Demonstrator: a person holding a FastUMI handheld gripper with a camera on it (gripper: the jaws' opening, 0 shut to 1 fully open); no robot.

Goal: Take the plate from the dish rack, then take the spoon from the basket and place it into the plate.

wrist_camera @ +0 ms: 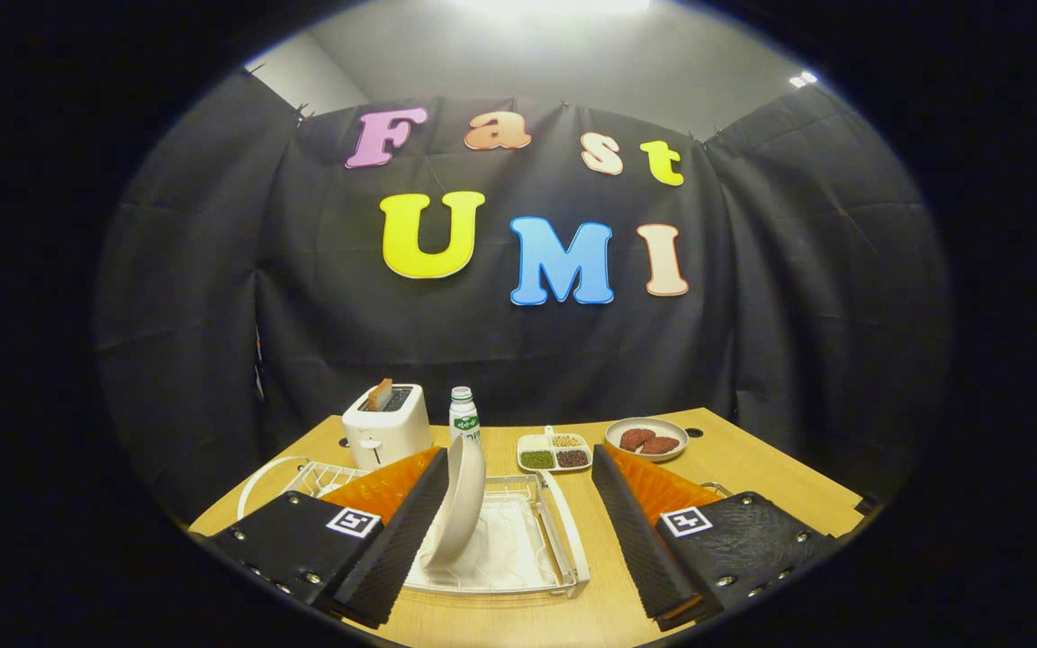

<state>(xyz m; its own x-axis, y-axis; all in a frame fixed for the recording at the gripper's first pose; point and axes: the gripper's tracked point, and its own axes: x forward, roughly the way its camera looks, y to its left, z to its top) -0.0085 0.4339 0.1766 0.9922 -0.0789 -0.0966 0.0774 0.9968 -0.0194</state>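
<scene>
Between the two fingers of the hand-held gripper (pixel 516 531), which stand wide apart and clamp nothing, the plate (pixel 463 504) stands on its edge in the dish rack (pixel 563 531). It lies close against the inner face of the left finger, possibly touching it, though the fisheye bend makes that hard to settle; the right finger is well clear of it. The plate is propped upright and slightly tilted, as a rack holds dishes to drain, so its rim offers a thin edge for two fingers to close across. The wide spread suits that: it leaves room to straddle the rim before closing. By my reading the first step is in hand, with the plate not yet gripped.

The rack sits on the wooden worktop (pixel 752 486), its white tray under the plate. At its far left corner a wire frame (pixel 316 477) shows past the left finger; this may be the basket, but no spoon can be made out there.

Beyond the rack stand a white toaster (pixel 385 425) with a slice (pixel 381 394) in its slot, a small bottle (pixel 464 416) beside it, a divided dish (pixel 554 453) of grains, and a round dish (pixel 646 438) holding two brown pieces. These are well apart from the plate and leave bare worktop near the right finger, a fair spot to set the plate down.
</scene>
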